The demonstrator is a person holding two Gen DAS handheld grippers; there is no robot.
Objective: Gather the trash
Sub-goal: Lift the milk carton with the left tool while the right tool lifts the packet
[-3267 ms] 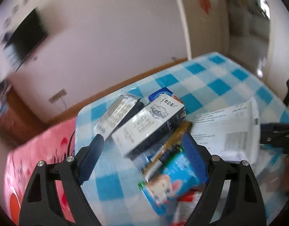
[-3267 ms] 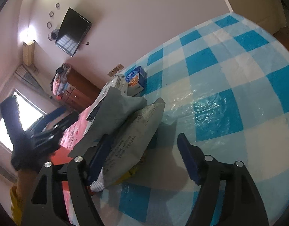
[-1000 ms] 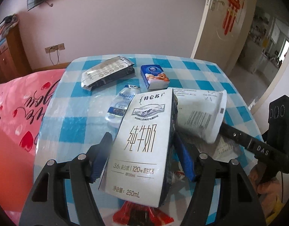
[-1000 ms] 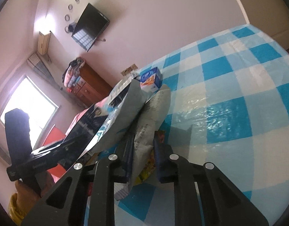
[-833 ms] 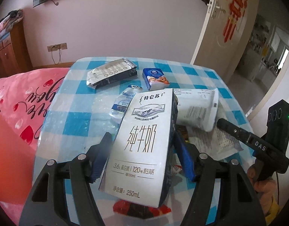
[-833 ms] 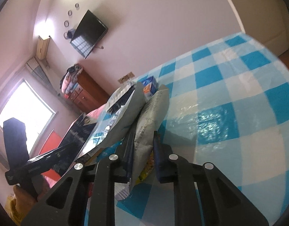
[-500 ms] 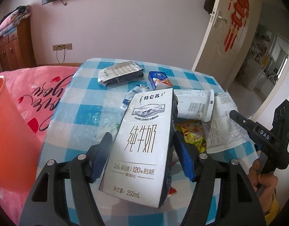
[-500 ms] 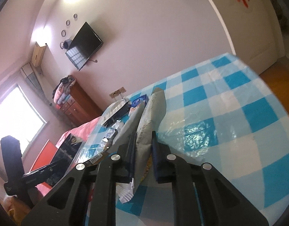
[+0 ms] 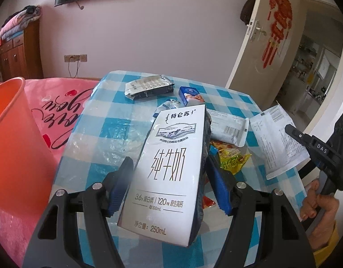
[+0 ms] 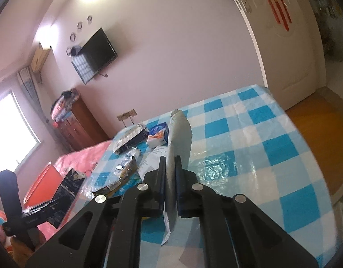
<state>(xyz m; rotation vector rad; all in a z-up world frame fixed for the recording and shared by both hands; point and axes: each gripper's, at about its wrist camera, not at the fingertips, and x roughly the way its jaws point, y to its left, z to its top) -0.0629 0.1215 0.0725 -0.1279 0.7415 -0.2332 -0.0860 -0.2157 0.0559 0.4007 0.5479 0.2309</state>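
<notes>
My left gripper (image 9: pixel 169 174) is shut on a white 250 mL milk carton (image 9: pixel 171 165) and holds it above the blue checked table (image 9: pixel 100 138). My right gripper (image 10: pixel 170 167) is shut on a flat grey-white plastic bag (image 10: pixel 179 134), held edge-on above the table; the bag also shows in the left wrist view (image 9: pixel 278 138). An orange bin (image 9: pixel 13 138) stands at the left beside the table. On the table lie a silver pouch (image 9: pixel 149 87), a small blue carton (image 9: pixel 190 95), a white wrapper (image 9: pixel 227 129) and a yellow snack packet (image 9: pixel 231 159).
A pink blanket (image 9: pixel 57 102) lies left of the table. A wooden dresser (image 9: pixel 17 51) stands against the back wall. An open door (image 9: pixel 260 44) is at the right. The table's right edge drops to a wooden floor (image 10: pixel 316 129).
Both grippers have risen and pulled back from the table with their loads. The orange bin has come into the left wrist view. The right gripper's bag now hangs edge-on, clear of the pile.
</notes>
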